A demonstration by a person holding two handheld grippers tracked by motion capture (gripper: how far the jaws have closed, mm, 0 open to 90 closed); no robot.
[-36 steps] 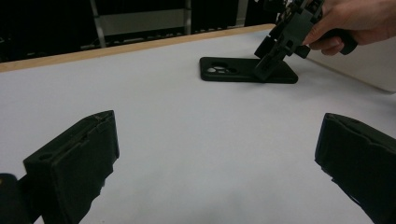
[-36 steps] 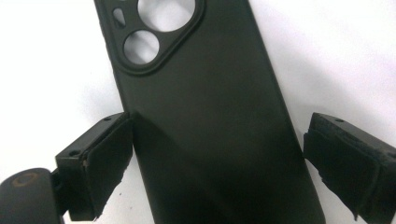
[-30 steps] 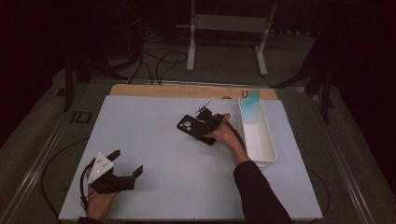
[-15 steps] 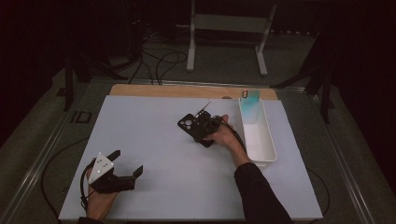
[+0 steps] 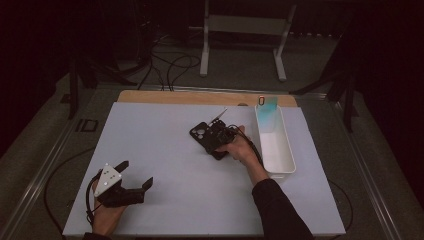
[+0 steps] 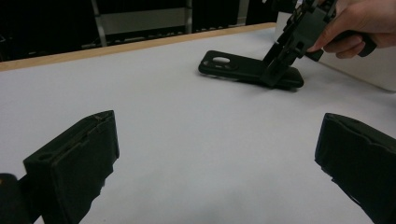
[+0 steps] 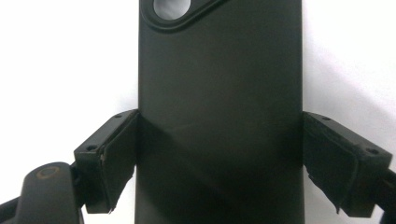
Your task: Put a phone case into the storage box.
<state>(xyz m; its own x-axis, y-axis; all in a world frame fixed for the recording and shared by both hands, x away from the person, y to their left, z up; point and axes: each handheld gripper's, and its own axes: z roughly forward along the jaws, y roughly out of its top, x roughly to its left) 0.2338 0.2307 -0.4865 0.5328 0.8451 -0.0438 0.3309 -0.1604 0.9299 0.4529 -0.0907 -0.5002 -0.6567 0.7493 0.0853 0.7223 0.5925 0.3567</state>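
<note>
Right hand-held gripper (image 5: 216,142) is down on the black phone case (image 5: 206,137), which lies flat on the white worktop (image 5: 165,130), right of centre, camera cutout pointing away from the person. In the right gripper view the two pads straddle the case's (image 7: 219,93) long sides, each right at an edge; jaws have just been closing in. Left pad looks flush on the edge, right pad also at the edge, but I can't tell if they press yet, so grip is unconfirmed.

Left gripper view shows the case (image 6: 247,71) flat, near end under the right hand-held gripper (image 6: 292,51), which comes in tilted from above.

Left hand-held gripper (image 5: 131,186) sits near the front-left corner of the worktop, jaws released and wide, nothing between them, well apart from the case.

Edges: white bin (image 5: 275,145) runs along the right side, just beside the right hand (image 5: 240,147); tight room on that side. A wide bare stretch of worktop lies left of and in front of the case. Wooden strip (image 5: 200,97) marks the far edge, near but clear of the case
</note>
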